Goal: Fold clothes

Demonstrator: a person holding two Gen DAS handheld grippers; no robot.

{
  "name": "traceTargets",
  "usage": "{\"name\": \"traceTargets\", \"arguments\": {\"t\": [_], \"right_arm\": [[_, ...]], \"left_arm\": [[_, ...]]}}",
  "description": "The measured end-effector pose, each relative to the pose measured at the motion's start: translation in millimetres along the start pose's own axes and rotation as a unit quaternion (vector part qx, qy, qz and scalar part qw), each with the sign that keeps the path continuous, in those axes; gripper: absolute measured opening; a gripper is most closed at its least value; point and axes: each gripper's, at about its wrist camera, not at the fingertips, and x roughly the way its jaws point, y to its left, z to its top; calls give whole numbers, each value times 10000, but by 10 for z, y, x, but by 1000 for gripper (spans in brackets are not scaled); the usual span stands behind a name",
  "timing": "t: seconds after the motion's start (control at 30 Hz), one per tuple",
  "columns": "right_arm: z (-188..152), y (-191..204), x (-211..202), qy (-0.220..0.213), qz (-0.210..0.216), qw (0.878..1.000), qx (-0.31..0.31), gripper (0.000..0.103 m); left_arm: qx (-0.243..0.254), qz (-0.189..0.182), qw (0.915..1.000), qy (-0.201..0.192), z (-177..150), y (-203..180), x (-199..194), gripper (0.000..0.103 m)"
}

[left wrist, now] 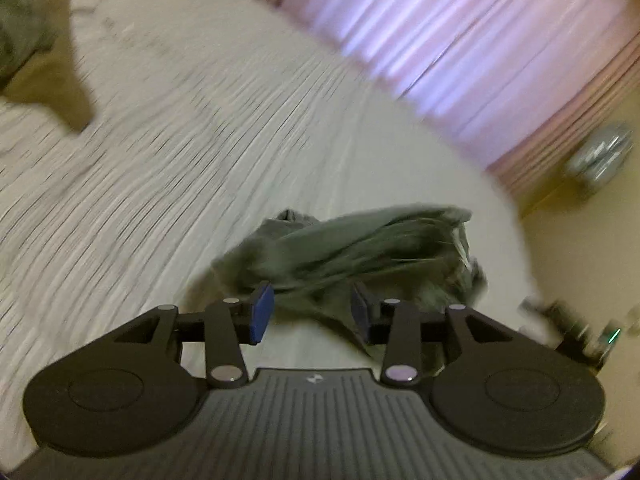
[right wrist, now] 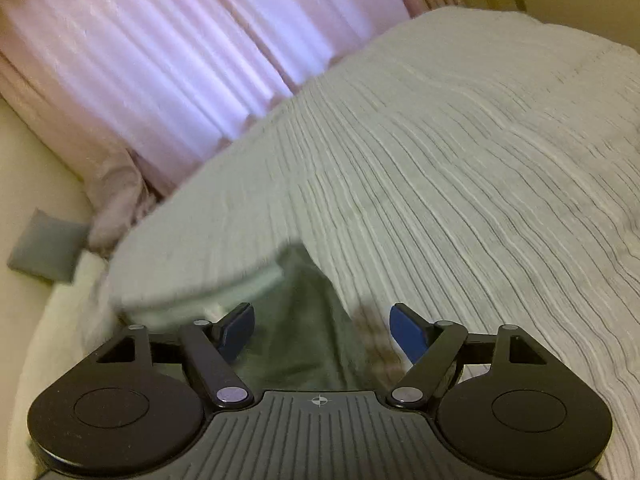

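Observation:
A crumpled grey-green garment (left wrist: 360,248) lies on the white ribbed bedspread (left wrist: 200,160), just ahead of my left gripper (left wrist: 312,312). The left gripper is open, its blue pads (left wrist: 262,314) apart and close above the near edge of the garment. In the right wrist view my right gripper (right wrist: 322,332) is open over a grey-green piece of cloth (right wrist: 296,320) that lies between its fingers at the edge of the bedspread (right wrist: 440,160). Neither gripper holds anything. Another dark garment (left wrist: 24,36) lies at the far left of the bed. The left view is blurred.
Pink curtains (left wrist: 460,28) hang behind the bed, also in the right wrist view (right wrist: 140,52). A brown cloth (left wrist: 60,88) lies on the bed at the left. A shiny object (left wrist: 600,156) sits on the floor at the right. A grey pad (right wrist: 44,248) lies by the wall.

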Motion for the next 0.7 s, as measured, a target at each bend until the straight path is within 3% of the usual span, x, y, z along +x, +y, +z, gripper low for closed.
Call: {"name": "traceTargets", "arguments": {"t": [0.17,0.37,0.57,0.7], "right_arm": [[-409,-265,249,814,-557,9951,-85,78],[-665,-105,492,872,-720,9871,-1134,77],[-618,87,867,802,-642,9789,-1767,77],[-651,179,1178,907,-445,9697,-2225,77]], "left_arm": [[228,205,9989,348,-126,80,347,36],[1266,120,9913,335,314,-95,1118,36],[2456,205,9676,556,768,-146,2151,36],[2939,51,9487,1163,738,-42,2664,35]]}}
